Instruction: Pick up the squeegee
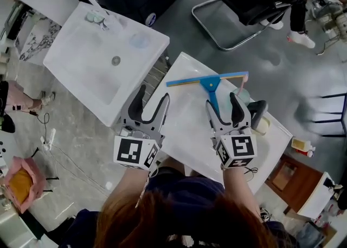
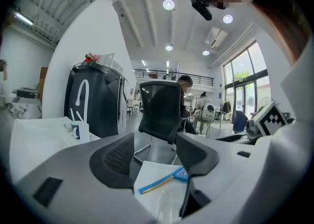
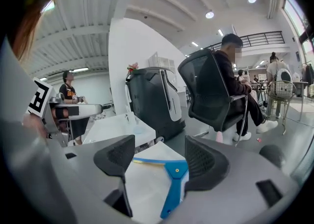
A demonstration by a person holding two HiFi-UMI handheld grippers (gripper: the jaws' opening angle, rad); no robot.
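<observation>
Hovering over the near edge of the white slab [image 1: 181, 130], the left gripper [image 1: 153, 95] has its jaws wide apart with nothing between them. A white basin [image 1: 81, 65] sits at its ten o'clock. The blue squeegee [image 1: 210, 82] lies flat on the slab at that gripper's two o'clock, blade crosswise and handle pointing back toward the person. At the handle's six o'clock, the right gripper [image 1: 221, 100] also has its jaws spread; the handle end lies in line with the gap, unclamped. The squeegee looks light and stiff, a plastic frame with a soft rubber edge, and may skid on the glossy slab. The narrow handle below the triangular neck seems the best place to pinch, not the thin blade.
</observation>
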